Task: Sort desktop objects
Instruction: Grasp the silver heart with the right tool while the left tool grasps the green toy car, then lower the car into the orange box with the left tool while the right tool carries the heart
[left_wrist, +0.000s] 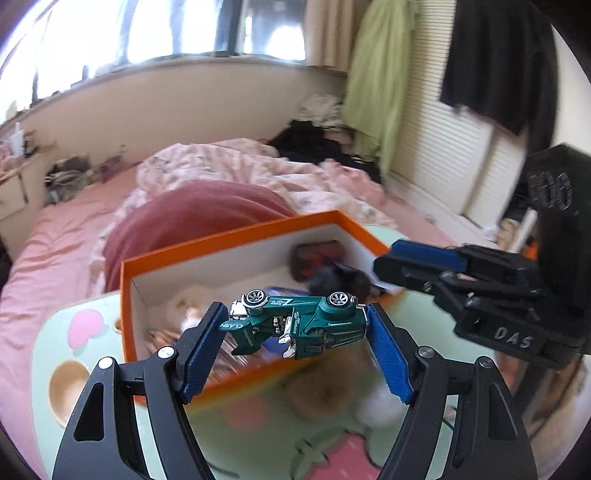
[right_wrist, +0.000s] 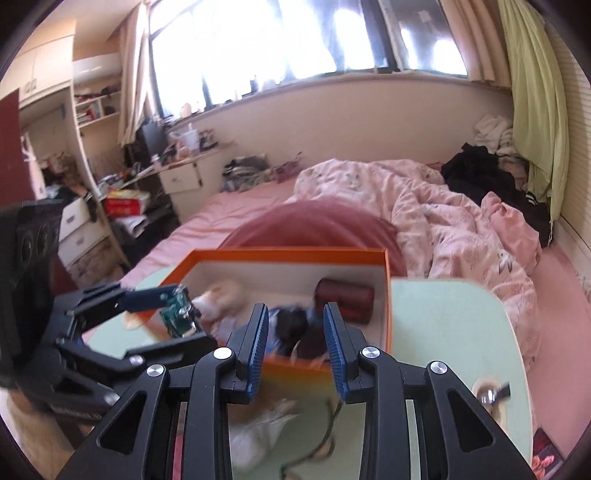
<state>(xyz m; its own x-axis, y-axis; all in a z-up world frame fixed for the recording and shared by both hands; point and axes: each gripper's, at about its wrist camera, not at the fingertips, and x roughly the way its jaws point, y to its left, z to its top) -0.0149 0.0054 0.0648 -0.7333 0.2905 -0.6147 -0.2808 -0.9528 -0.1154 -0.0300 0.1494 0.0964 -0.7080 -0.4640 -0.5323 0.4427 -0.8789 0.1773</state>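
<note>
Tools: two, one per hand, both with blue pads on black fingers.
Left tool (left_wrist: 295, 330): pinching one green toy car (left_wrist: 299, 325) endwise between its pads, wheels turned up, held in the air above the near rim of the box.
Right tool (right_wrist: 295, 345): jaws narrowly spread with nothing between the pads; it hangs above the near wall of the box.
Box: one orange box (right_wrist: 388, 295), white inside, standing on the tabletop (right_wrist: 443, 317) at the edge nearest the bed (right_wrist: 236, 206).
Things in the box: one dark red case (right_wrist: 345, 297) against the far right wall, one dark blurred object (right_wrist: 295, 325) near the middle, and some pale blurred items to the left that cannot be counted.
Tabletop: one, pale green with pink and tan cartoon shapes; a white blurred item and a thin cord lie close to the tools.
Left wrist view only: the car's underside and chrome wheels, the word "CLASH" on its side, and a black garment (left_wrist: 498, 62) hanging at upper right.
Right wrist view only: shelves and a cluttered desk (right_wrist: 184, 162) at left, and one small shiny object (right_wrist: 489, 395) near the right edge of the tabletop.
Both views: one pink quilt, one dark pink pillow and one green curtain.
</note>
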